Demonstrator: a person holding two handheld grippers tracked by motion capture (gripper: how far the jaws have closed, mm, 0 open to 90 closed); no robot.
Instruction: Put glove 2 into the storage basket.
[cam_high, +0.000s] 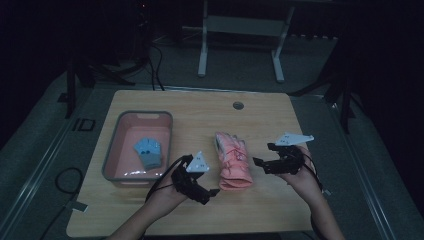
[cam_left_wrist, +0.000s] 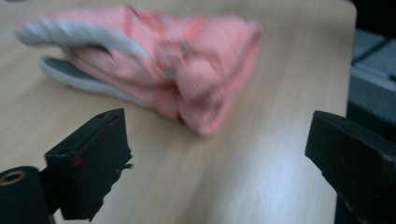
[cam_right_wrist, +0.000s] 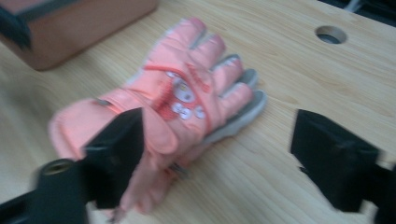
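A pair of pink gloves (cam_high: 232, 162) with grey palms lies stacked in the middle of the wooden table, fingers pointing away from me. My left gripper (cam_high: 210, 195) hovers just left of the cuff end, open, nothing between its jaws. In the left gripper view the gloves (cam_left_wrist: 187, 70) lie ahead of the open left gripper (cam_left_wrist: 219, 140). My right gripper (cam_high: 262, 154) is held to the right of the gloves, open and empty. In the right gripper view the gloves (cam_right_wrist: 187, 88) sit behind the open right gripper (cam_right_wrist: 219, 121), partly covered by one jaw.
A pink bin with a grey rim (cam_high: 112, 155) stands at the left and holds a blue glove (cam_high: 149, 151); the bin's corner (cam_right_wrist: 84, 28) is near the gloves. A round cable hole (cam_high: 238, 105) is at the table's far edge. A table frame (cam_high: 240, 30) stands beyond.
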